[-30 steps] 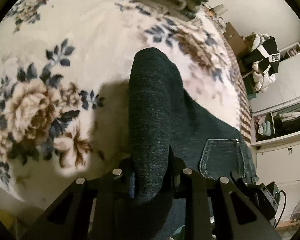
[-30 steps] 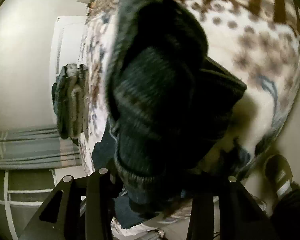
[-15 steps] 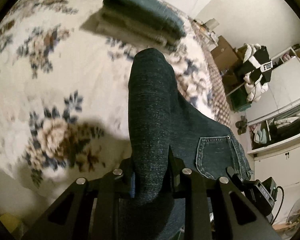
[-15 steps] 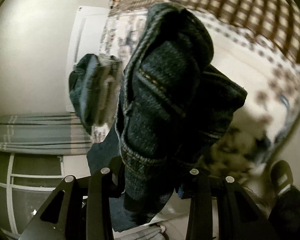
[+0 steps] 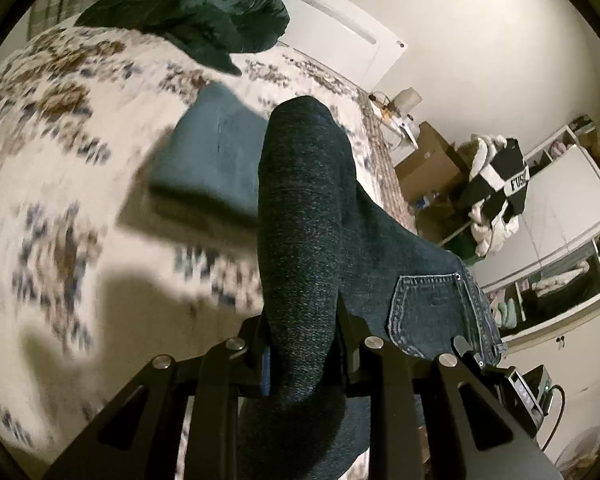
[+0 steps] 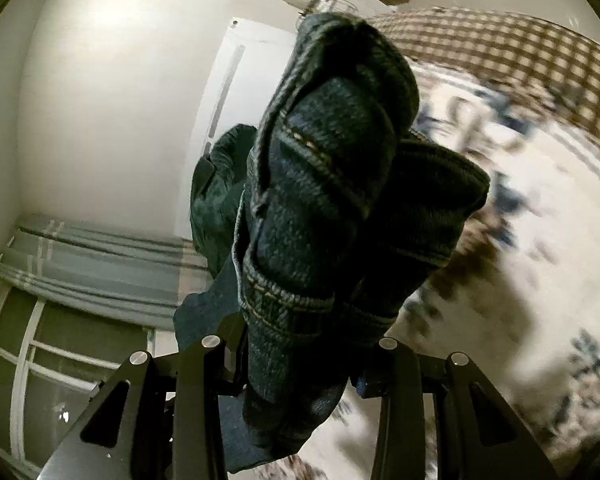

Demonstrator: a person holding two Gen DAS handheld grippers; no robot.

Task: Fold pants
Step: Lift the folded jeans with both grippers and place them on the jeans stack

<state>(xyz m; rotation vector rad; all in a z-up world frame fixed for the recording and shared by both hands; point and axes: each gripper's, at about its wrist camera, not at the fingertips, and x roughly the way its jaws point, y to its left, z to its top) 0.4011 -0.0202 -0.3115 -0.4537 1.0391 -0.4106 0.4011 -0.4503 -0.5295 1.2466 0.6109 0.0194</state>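
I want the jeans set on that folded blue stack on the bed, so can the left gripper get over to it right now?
Probably yes. The left gripper is shut on the jeans, held above the floral bedspread, and the folded blue stack lies just ahead with nothing between. The hanging denim hides its near edge, though.

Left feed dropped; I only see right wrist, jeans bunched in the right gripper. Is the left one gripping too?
Observer: Yes, the left gripper is shut on a rounded fold of the jeans.
Operator: Which part of them is on that side?
Observer: A back pocket shows just right of the held fold.
Operator: Anything on the bed past it?
Observer: A folded blue garment lies on the floral bedspread, beyond the fold.
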